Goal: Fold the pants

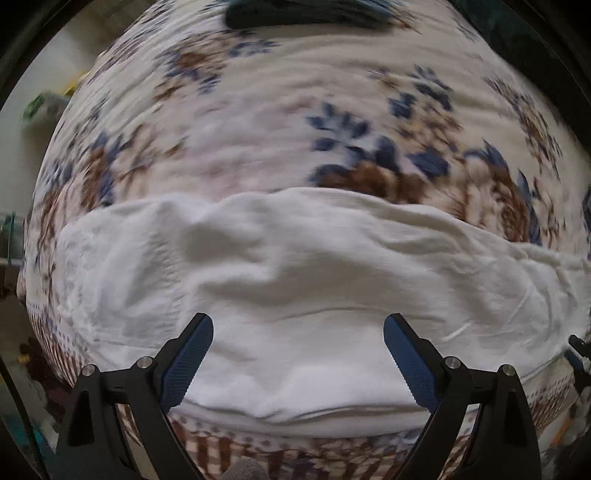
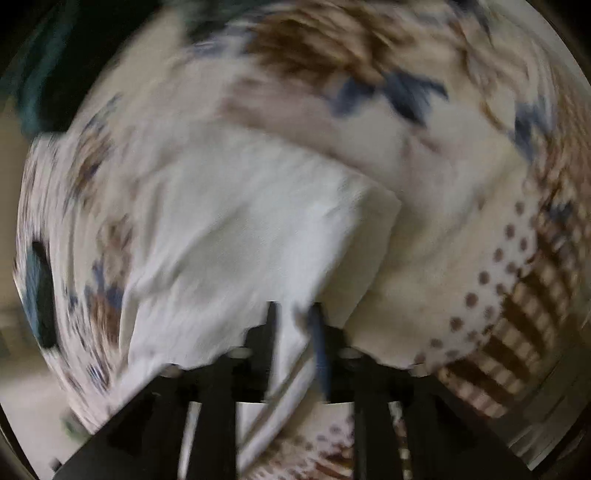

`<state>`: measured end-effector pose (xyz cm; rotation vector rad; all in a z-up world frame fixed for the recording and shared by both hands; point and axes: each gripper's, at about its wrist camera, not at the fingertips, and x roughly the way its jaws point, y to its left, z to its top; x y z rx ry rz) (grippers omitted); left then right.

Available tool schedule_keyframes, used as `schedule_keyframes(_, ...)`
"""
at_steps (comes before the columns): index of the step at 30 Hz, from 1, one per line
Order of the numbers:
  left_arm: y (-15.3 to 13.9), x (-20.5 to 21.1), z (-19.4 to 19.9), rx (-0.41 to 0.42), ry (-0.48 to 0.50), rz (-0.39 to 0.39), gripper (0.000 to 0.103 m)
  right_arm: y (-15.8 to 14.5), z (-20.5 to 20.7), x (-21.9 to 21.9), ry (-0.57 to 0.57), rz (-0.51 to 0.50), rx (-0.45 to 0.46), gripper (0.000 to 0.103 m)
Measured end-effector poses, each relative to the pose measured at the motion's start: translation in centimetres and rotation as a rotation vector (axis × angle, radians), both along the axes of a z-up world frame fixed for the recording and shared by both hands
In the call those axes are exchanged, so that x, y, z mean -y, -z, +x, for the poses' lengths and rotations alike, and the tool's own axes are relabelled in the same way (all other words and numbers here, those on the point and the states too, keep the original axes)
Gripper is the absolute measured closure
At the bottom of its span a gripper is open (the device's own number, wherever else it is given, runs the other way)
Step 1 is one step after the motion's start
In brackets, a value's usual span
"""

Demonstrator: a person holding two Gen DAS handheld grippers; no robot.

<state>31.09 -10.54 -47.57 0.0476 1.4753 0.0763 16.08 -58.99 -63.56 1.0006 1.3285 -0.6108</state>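
The white pants [image 1: 295,266] lie spread across a floral bed cover [image 1: 258,110], wrinkled, running left to right. My left gripper [image 1: 298,328] hovers just above the near part of the pants, jaws wide open and empty. In the blurred right wrist view, my right gripper [image 2: 293,314] is shut on a fold of the white pants [image 2: 240,229] and lifts that end off the cover. The cloth hangs down between its fingers.
A dark garment [image 1: 295,14] lies at the far edge of the bed. The bed cover's checked border [image 2: 517,332] marks the near edge. The floor and some clutter show at the left [image 1: 40,107]. A dark blue object [image 2: 40,295] lies at the left.
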Motion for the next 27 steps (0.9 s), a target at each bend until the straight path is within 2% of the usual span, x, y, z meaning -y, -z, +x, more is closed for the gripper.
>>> schedule_keyframes(2, -0.5, -2.7, -0.8, 0.006, -0.042, -0.009, 0.009, -1.3, 1.7, -3.6, -0.045, 0.007, 0.029, 0.054)
schedule_keyframes(3, -0.6, -4.1, -1.2, 0.003, -0.064, -0.010, 0.009, -1.7, 2.1, -6.0, -0.074, 0.038, 0.032, 0.052)
schedule_keyframes(8, -1.2, -14.0, -3.4, -0.007, -0.189, -0.015, 0.009, 0.0, 2.4, -18.7, -0.144, 0.255, 0.031, 0.052)
schedule_keyframes(10, -1.3, -17.6, -4.0, -0.010, -0.224, 0.003, 0.009, 0.6, 2.1, -24.0, -0.151, 0.304, 0.020, 0.052)
schedule_keyframes(12, -0.8, -21.7, -4.6, -0.020, -0.269, 0.004, 0.009, 0.5, 0.8, -27.1, -0.141, 0.328, 0.035, 0.052)
schedule_keyframes(14, 0.2, -25.9, -5.0, -0.042, -0.337, -0.031, 0.009, 0.4, 0.6, -30.4, -0.129, 0.332, 0.054, 0.052)
schedule_keyframes(20, 3.5, -33.5, -5.8, -0.088, -0.509, -0.181, 0.009, 2.3, 0.6, -35.7, -0.019, 0.393, 0.089, 0.052)
schedule_keyframes(25, 6.0, -36.3, -6.1, -0.090, -0.626, -0.288, 0.009, 3.5, 1.1, -37.5, -0.012, 0.380, 0.096, 0.052)
schedule_keyframes(26, 6.5, -36.7, -6.0, -0.083, -0.651, -0.319, 0.010, 3.6, 1.2, -37.6, -0.012, 0.380, 0.101, 0.052)
schedule_keyframes(27, 6.8, -36.7, -5.9, -0.072, -0.662, -0.333, 0.018, 3.6, 1.3, -37.6, -0.016, 0.384, 0.108, 0.052)
